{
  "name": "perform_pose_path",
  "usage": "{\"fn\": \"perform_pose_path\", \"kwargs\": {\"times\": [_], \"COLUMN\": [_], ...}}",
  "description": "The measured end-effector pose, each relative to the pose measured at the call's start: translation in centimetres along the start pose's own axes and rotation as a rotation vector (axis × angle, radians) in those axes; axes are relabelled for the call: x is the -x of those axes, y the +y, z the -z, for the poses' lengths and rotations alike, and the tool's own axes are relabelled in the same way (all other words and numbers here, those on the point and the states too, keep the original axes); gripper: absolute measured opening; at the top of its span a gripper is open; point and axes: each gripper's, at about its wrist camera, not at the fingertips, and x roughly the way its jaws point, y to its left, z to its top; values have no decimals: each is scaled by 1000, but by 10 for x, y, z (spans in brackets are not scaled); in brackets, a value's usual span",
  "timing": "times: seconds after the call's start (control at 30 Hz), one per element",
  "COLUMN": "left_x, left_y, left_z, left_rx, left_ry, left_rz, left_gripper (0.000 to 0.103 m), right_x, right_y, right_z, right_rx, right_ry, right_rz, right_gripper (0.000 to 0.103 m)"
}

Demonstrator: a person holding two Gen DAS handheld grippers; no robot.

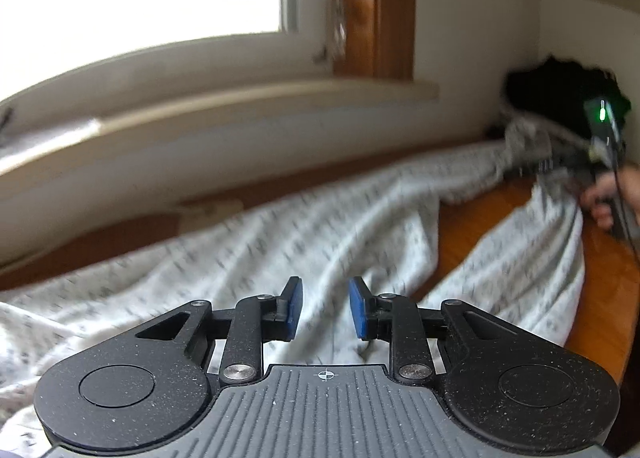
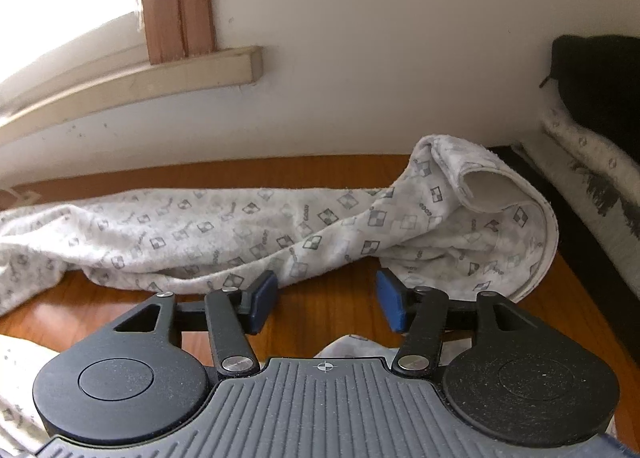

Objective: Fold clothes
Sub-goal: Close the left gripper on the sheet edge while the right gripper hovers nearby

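Lying rumpled on table (image 2: 320, 322): patterned garment (image 2: 224, 234).

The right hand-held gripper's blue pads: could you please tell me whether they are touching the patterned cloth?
Apart. In the right wrist view, the right hand-held gripper has bare wooden table between its pads, and the patterned cloth lies beyond them.

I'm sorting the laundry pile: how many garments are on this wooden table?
3 visible. A white patterned cloth lies stretched across the orange wooden table. A folded grey-white patterned piece sits at the right edge, with a black garment on it. More may be hidden.
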Motion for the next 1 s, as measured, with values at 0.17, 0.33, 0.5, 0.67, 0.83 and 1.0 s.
{"fn": "perform_pose_path", "kwargs": {"times": [0.17, 0.33, 0.5, 0.67, 0.83, 1.0], "left_x": [-3, -25, -16, -5, -25, -31], "left_y": [-8, 0, 7, -4, -4, -3], "left_z": [1, 8, 5, -4, 2, 7], "left_rx": [-19, 2, 55, 43, 29, 31], "left_ry": [26, 95, 24, -8, 71, 106], "left_rz": [33, -13, -27, 45, 35, 64], "left_gripper": [28, 28, 29, 13, 13, 14], "right_x": [0, 0, -1, -3, -4, -4], "right_y": [-3, -1, -1, 0, 1, 1], "right_z": [0, 2, 3, 5, 6, 7], "right_rx": [-6, -4, -9, -5, -6, -7], "right_ry": [0, 2, 3, 5, 6, 7], "right_rz": [11, 23, 24, 26, 29, 30], "right_gripper": [57, 60, 62, 63, 67, 68]}}
